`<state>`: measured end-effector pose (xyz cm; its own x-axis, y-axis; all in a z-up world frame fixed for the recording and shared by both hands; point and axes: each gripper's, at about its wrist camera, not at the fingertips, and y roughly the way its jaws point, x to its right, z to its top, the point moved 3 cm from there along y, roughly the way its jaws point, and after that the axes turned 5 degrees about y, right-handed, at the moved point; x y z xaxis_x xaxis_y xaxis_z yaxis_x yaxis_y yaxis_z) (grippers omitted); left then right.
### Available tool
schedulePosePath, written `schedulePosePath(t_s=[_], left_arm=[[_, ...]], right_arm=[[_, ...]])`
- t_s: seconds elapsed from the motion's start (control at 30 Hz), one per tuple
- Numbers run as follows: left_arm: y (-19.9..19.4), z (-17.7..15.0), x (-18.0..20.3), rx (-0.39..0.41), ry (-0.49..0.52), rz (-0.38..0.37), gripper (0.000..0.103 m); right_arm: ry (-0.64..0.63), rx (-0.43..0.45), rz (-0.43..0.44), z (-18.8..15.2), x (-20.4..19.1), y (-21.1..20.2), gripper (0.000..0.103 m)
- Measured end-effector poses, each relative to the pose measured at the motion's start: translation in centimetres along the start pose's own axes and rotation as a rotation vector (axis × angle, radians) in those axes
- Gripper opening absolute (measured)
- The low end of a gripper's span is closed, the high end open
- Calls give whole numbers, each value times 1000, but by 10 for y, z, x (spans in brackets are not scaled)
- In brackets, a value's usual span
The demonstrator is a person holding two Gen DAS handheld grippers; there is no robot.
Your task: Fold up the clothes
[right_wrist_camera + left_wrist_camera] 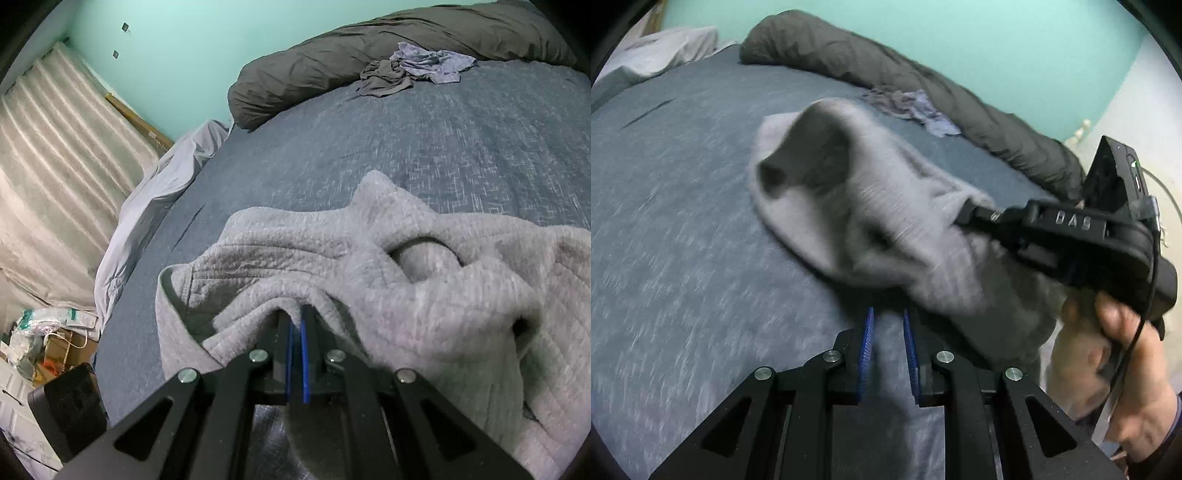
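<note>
A light grey knitted garment [886, 206] [406, 295] lies partly on the blue-grey bed [683, 221] [406, 147], bunched and lifted at one side. My right gripper [297, 314] is shut on a fold of it; in the left wrist view the right gripper [964, 218] comes in from the right, held by a hand [1119, 350], and pulls the cloth up. My left gripper [888, 314] hovers just below the hanging edge of the garment. Its jaws stand a narrow gap apart, and only the bedspread shows between the pads.
A dark grey duvet [849, 55] [332, 62] is rolled along the far side of the bed. A small pile of crumpled clothes [916, 107] [417, 70] lies beside it. A pale sheet [155, 192] hangs off the bed's edge, with floor clutter [44, 339] beyond.
</note>
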<state>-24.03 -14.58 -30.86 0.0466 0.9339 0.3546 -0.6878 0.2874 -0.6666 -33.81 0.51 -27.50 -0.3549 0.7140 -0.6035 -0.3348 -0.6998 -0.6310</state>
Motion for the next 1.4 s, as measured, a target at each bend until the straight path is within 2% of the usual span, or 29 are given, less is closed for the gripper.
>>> schedulePosePath(t_s=[0.17,0.23,0.27,0.3,0.5,0.63,0.67,0.73,0.8,0.87,0.97,1.13,1.4], left_arm=[[10,8,1,7,-37,0,18],[13,7,5,10,-27,26,30],[14,7,7,11,-18,31,44],[14,8,10,18,-4,40,50],[11,18,17,78,94,112,50],[18,22,16,62,124,120,50],[21,23,15,57,125,117,49],[27,27,16,49,136,114,41],[34,34,17,42,146,116,21],[33,34,16,40,146,126,13],[18,36,8,52,141,136,10],[-26,42,-18,132,67,118,8],[-61,46,-29,201,46,103,8]], right_arm=[[-5,3,-1,7,2,-5,3],[-2,5,-1,10,2,-6,3],[3,6,3,12,3,-6,3],[8,7,7,13,4,-7,3],[13,-2,11,15,6,-6,3],[24,-7,21,17,6,-5,3],[26,-7,22,17,6,-5,3],[24,-12,26,18,6,-4,3],[21,-13,27,19,5,-4,3],[21,-9,24,20,5,-5,3],[6,1,6,21,5,-7,3],[-9,6,-12,22,6,-7,3],[-63,-67,-48,5,-5,17,3]])
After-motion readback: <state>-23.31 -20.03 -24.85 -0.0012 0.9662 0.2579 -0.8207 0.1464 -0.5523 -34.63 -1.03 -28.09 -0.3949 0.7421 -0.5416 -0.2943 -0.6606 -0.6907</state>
